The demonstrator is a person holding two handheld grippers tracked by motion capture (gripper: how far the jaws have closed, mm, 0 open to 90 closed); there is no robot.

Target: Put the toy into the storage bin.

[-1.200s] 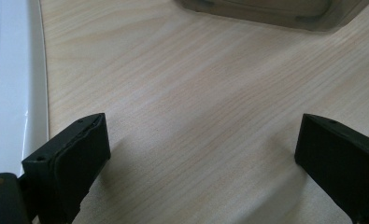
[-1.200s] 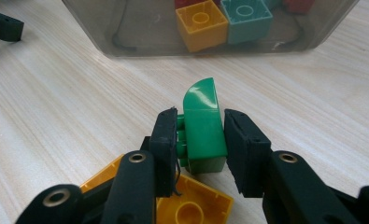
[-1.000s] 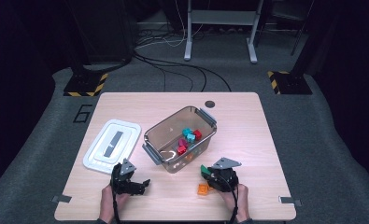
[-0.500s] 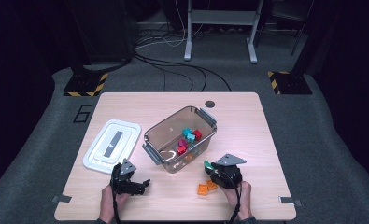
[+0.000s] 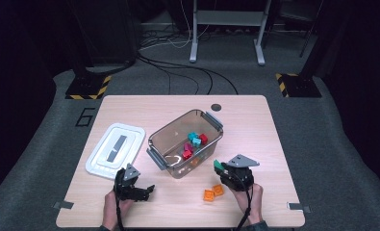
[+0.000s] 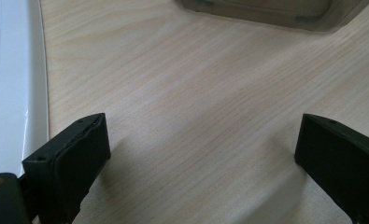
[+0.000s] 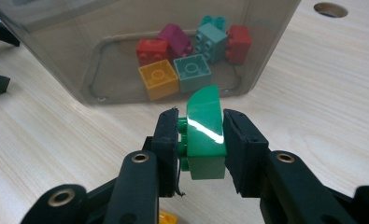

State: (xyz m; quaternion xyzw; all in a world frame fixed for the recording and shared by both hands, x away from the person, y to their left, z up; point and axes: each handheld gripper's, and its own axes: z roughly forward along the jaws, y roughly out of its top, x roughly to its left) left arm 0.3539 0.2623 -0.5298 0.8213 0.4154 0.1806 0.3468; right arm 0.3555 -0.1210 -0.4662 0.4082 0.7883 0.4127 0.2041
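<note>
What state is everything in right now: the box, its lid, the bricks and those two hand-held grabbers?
Clear box: open, lid off, several bricks inside.
White lid: lying flat on the table, left of the box.
Green brick: clamped between the jaws, lifted off the table.
Two orange bricks: loose on the table, outside the box.
Right gripper: shut on the green brick.
Left gripper: jaws wide open, holding nothing, low over bare wood.
</note>
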